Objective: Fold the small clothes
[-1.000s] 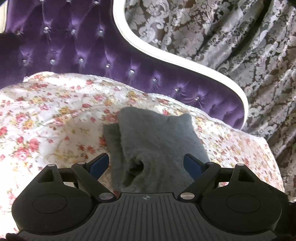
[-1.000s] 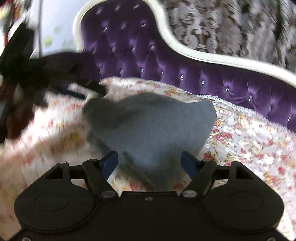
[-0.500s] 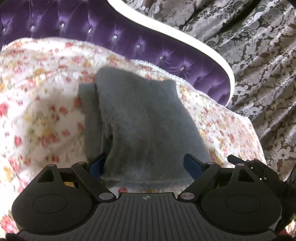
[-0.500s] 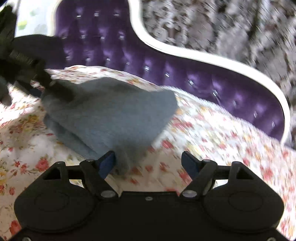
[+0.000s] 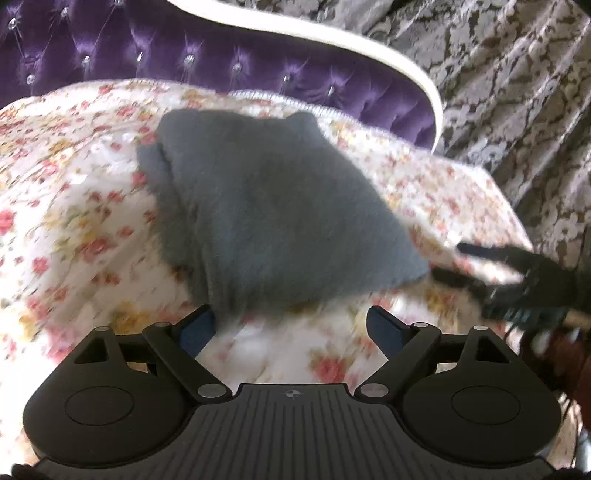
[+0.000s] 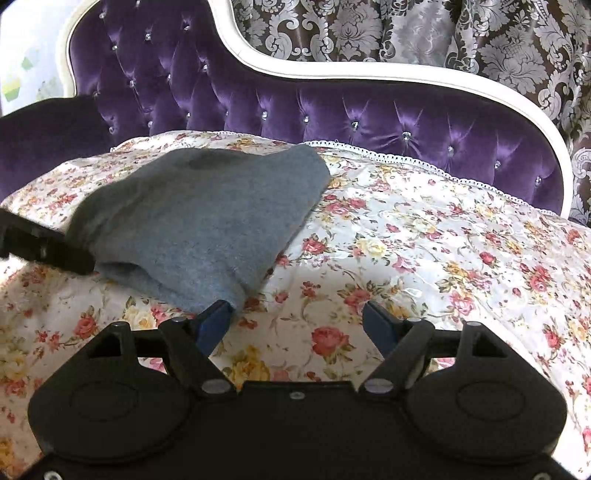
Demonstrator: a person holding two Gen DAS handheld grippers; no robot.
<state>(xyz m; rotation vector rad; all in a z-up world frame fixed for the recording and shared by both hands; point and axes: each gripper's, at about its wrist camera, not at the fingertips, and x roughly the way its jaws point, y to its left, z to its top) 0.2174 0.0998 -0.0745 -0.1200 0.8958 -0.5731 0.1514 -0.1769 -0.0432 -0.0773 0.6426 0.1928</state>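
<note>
Retreating left gripper (image 5: pixel 291 326), grey cloth (image 5: pixel 280 218) released

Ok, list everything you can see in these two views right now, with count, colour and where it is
Folded garment: one, grey, lying on the floral cover, left of centre in the right wrist view.
Floral cover: one, white with red and yellow roses, spread over the sofa seat.
Sofa back: one, purple tufted with a white frame, behind the cover.
Curtain: one, brown and silver damask, behind the sofa.
Left gripper: one, black with blue pads, open, just short of the garment's near edge.
Right gripper: one, black with blue pads, open, its left pad at the garment's near corner.
</note>
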